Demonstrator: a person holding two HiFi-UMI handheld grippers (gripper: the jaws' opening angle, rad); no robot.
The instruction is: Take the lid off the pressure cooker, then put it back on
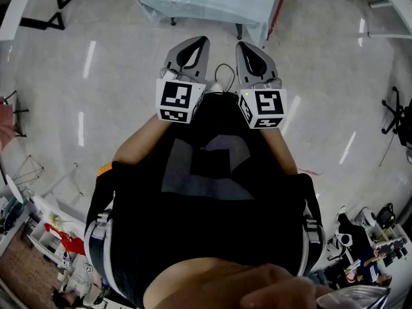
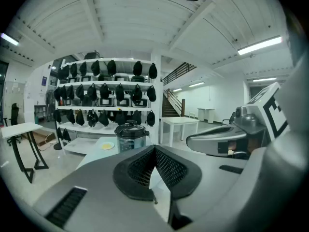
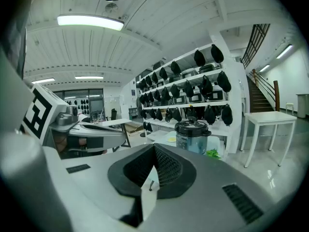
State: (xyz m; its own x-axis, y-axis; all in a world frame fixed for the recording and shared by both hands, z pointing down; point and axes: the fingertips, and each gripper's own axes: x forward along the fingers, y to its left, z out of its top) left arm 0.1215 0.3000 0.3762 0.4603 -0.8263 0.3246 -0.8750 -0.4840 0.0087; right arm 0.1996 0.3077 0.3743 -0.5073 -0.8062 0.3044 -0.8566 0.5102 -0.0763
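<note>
**A:** Black lid (image 2: pixel 129 128) is on the pressure cooker (image 2: pixel 131 139). Where does the cooker stand?

**B:** Upright on the table (image 1: pixel 193 8) with the pale cloth, straight ahead and well apart from both grippers.

**A:** Which one is nearer?

**B:** Neither, I judge; they sit side by side. From the left gripper (image 2: pixel 154 151) the cooker lies a little left of the jaw line. From the right gripper (image 3: pixel 154 149) it lies more to the right.

**A:** And the jaws?

**B:** Both pairs are pressed together, with nothing between them.

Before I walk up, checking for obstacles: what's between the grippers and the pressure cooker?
Bare floor, then the table edge; the head view shows it.
</note>
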